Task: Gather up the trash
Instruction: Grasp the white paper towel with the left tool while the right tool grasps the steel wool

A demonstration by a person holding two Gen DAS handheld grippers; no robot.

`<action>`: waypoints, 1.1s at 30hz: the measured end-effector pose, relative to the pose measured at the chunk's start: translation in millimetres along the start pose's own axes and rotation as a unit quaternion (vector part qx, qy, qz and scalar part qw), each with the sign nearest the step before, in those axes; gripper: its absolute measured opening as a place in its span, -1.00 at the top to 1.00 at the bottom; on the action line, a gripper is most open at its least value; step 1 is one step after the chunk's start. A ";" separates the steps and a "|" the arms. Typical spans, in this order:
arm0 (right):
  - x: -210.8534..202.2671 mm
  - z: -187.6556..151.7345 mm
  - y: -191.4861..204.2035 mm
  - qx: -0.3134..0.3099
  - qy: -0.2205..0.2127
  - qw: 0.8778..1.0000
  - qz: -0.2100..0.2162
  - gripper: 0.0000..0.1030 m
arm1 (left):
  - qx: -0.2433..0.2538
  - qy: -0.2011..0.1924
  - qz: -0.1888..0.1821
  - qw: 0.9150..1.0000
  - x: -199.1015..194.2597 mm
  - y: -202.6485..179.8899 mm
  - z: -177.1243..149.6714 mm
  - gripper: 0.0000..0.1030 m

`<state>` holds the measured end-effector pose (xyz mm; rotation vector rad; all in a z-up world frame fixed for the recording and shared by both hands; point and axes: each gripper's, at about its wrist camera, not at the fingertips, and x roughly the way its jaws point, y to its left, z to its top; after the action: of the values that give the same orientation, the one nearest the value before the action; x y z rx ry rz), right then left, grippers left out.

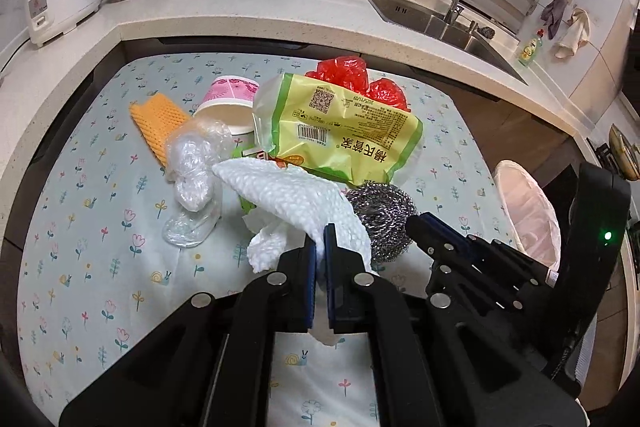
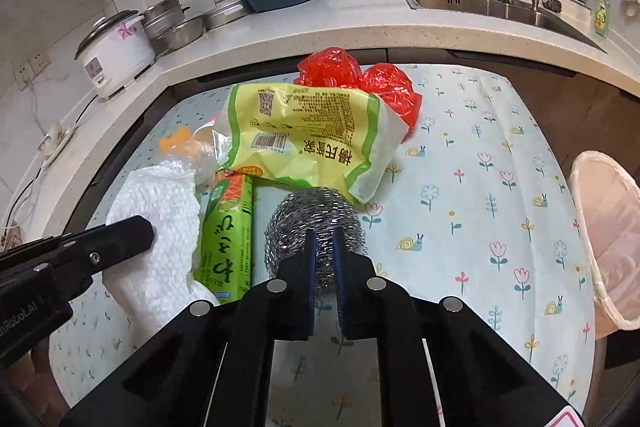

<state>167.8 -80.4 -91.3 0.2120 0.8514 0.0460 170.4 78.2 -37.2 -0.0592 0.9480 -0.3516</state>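
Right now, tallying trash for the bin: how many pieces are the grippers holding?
2. The left gripper pinches the white foam wrap; the right gripper clamps the steel scourer. The rest lies on the table.

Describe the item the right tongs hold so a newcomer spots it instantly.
On the flower-print table cover, at the trash pile's near edge below the yellow-green snack bag, sits a steel wool scourer. It is the only shiny, wiry metal ball there.

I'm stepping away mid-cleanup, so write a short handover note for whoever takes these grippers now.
Left gripper: shut on the white foam wrap.
Right gripper: fingers closed on the steel scourer.
Bin: at the table's right edge.
Done: both pieces are gripped, neither binned.
Left on the table: yellow packet, red bag, paper cup, clear plastic, orange netting, green box.
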 end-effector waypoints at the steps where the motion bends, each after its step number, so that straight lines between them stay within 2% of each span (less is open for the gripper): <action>1: 0.3 -1.8 -2.1 0.004 0.003 1.000 0.001 0.44 | 0.000 0.001 0.001 1.000 0.8 -1.1 0.0 0.93; 3: 0.5 -5.6 -7.1 0.011 0.001 1.000 -0.002 0.16 | 0.002 0.004 0.003 1.000 3.0 -2.8 -0.6 0.93; 4: 1.2 -6.7 -9.3 0.016 0.001 1.000 -0.003 0.09 | 0.002 0.005 0.005 1.000 4.4 -3.5 -0.5 0.93; 9: 15.2 -7.0 -18.7 0.034 0.016 0.999 -0.004 -0.18 | 0.003 0.009 0.008 1.000 12.0 -1.7 1.6 0.93; 13: 31.1 -4.9 -20.8 0.046 0.027 0.998 0.012 -0.30 | 0.003 0.012 0.009 1.000 19.6 1.0 5.2 0.93; 19: 50.4 -0.3 -17.2 0.058 0.036 0.997 0.047 -0.28 | 0.003 0.018 0.013 1.000 31.5 5.1 9.8 0.93; 20: 53.0 0.0 -16.2 0.059 0.039 0.996 0.053 -0.24 | 0.002 0.020 0.014 1.000 33.5 6.2 10.4 0.93; 22: 56.8 0.2 -14.1 0.065 0.046 0.994 0.075 0.06 | 0.001 0.022 0.015 1.000 36.3 7.5 11.0 0.93; 23: 58.4 0.0 -12.4 0.068 0.050 0.993 0.086 0.10 | 0.001 0.022 0.016 1.000 37.1 8.1 11.2 0.93; 27: 49.5 0.0 -4.4 0.055 0.036 0.995 0.079 0.18 | 0.001 0.021 0.016 1.000 35.8 7.4 11.9 0.93; 33: 12.4 6.2 -14.0 0.056 -0.009 0.996 0.065 0.18 | 0.011 0.010 0.011 1.000 23.7 -9.0 13.4 0.93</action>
<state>179.9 -93.6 -99.4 0.3720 0.8214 0.1172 191.4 60.8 -46.1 -0.0253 0.9637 -0.3431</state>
